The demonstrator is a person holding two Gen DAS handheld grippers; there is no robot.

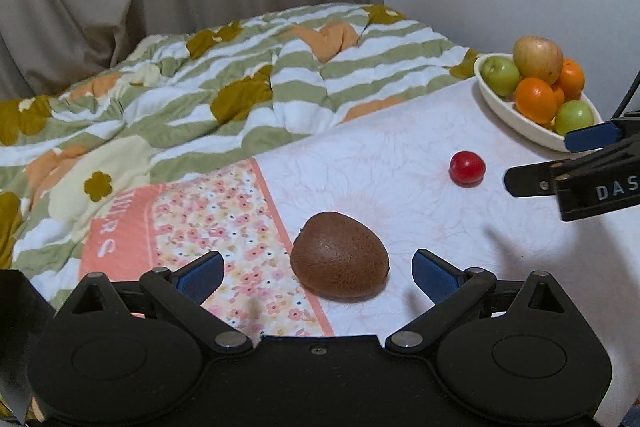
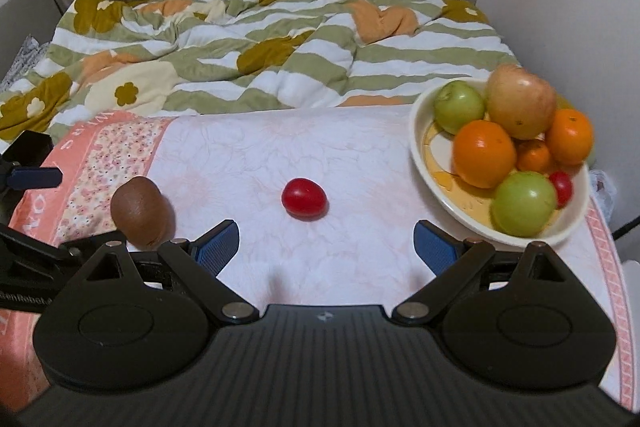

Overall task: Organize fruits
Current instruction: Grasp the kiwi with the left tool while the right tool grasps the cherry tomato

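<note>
Now, by size, largest first:
bowl [image 2: 420,163]: 1, cream, rigid, off to the right of the right gripper's [image 2: 326,243] fingers, beyond the right pad; piled full, so anything added could roll off.
apple [image 2: 520,103]: 1, yellow-red, topmost of the pile; firm, likely the heaviest fruit.
oranges [image 2: 484,153]: 3 showing, firm, dimpled skin.
green fruits [image 2: 522,203]: 2, smooth, probably slippery.
kiwi [image 1: 340,261]: 1, on the cloth [image 1: 400,163] between the left gripper's [image 1: 318,273] spread fingers, just ahead of the pads, touching neither; fuzzy skin should grip well, flesh soft, so squeeze lightly across the short middle.
cherry tomatoes [image 2: 304,202]: 2; 1 loose on the cloth ahead of the right gripper's wide-apart fingers, centred, apart from them; 1 in the bowl. Light, slick, thin-skinned; pinch gently at the widest part.
fingers: both pairs wide, holding nothing.
</note>
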